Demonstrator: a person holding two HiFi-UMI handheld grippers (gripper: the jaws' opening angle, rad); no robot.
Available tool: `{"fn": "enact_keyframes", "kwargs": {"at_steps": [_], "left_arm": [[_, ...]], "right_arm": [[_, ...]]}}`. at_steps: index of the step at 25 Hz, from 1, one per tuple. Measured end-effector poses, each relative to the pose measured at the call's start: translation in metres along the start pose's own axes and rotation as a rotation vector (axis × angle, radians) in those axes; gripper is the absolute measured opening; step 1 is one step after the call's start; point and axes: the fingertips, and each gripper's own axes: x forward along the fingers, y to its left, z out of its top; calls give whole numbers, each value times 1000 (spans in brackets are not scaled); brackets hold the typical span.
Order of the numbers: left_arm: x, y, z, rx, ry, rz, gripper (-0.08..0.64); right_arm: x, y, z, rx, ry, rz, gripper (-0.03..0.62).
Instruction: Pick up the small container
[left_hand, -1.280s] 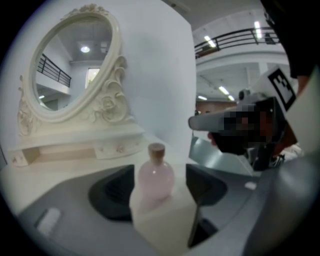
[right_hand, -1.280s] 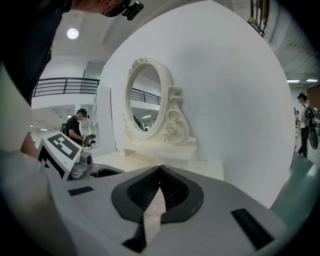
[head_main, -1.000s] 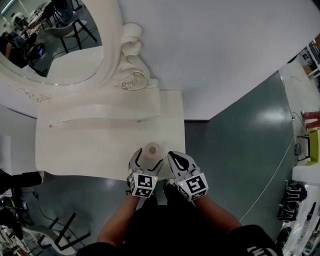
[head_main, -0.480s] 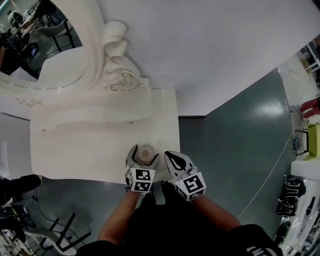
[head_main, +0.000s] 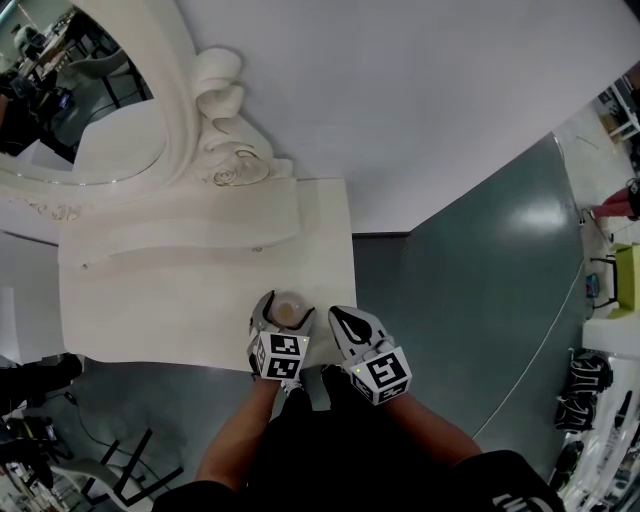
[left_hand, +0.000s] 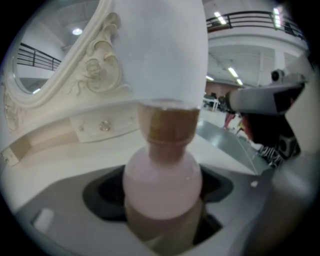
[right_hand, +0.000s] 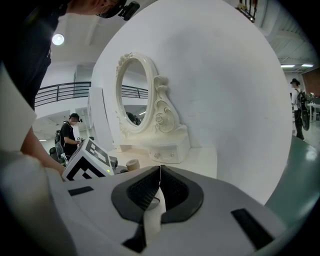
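Note:
The small container (head_main: 289, 315) is a pale pink bottle with a tan cap, standing near the front edge of the white table (head_main: 160, 300). My left gripper (head_main: 285, 310) is shut on the small container, one jaw on each side. In the left gripper view the container (left_hand: 162, 172) fills the middle, cap pointing away, and the left gripper (left_hand: 162, 205) hugs its body. Whether it has left the tabletop I cannot tell. Just to its right my right gripper (head_main: 350, 322) is shut and holds nothing. The right gripper (right_hand: 159, 186) has its pads pressed together, and the container's cap (right_hand: 132, 164) shows to its left.
An ornate white mirror (head_main: 150, 120) on a drawer base (head_main: 190, 225) stands at the back of the table against a white wall (head_main: 400, 100). The table's right edge drops to a grey-green floor (head_main: 480, 290). A person (right_hand: 67, 132) stands far off.
The left jaws have drawn in tight against the container. The head view has shifted, so the table and mirror sit further left. The right gripper has stayed shut beside it.

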Motion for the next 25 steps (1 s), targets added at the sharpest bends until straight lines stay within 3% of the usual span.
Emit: {"fn": "enact_keyframes", "kwargs": {"at_steps": [6,12,17,22,25], "left_arm": [[-1,0,-1,0,5,-16,403],[-12,0,8,-2,-86,-3,403],[-41,-3,44,17,-192,7,403],[-77,1,85,25,-298,30,403],[-97,5,105,35,-342,32,403]], "right_arm": [[-3,2,-2,6,2,-1,6],[-8,1,-2,-6,-3,-12,6],[-15,0,2,-20,-9,-38,6],[-17,12,20,-128,-44,-53,6],[-18,18,36,-138,-85,-52,6]]}}
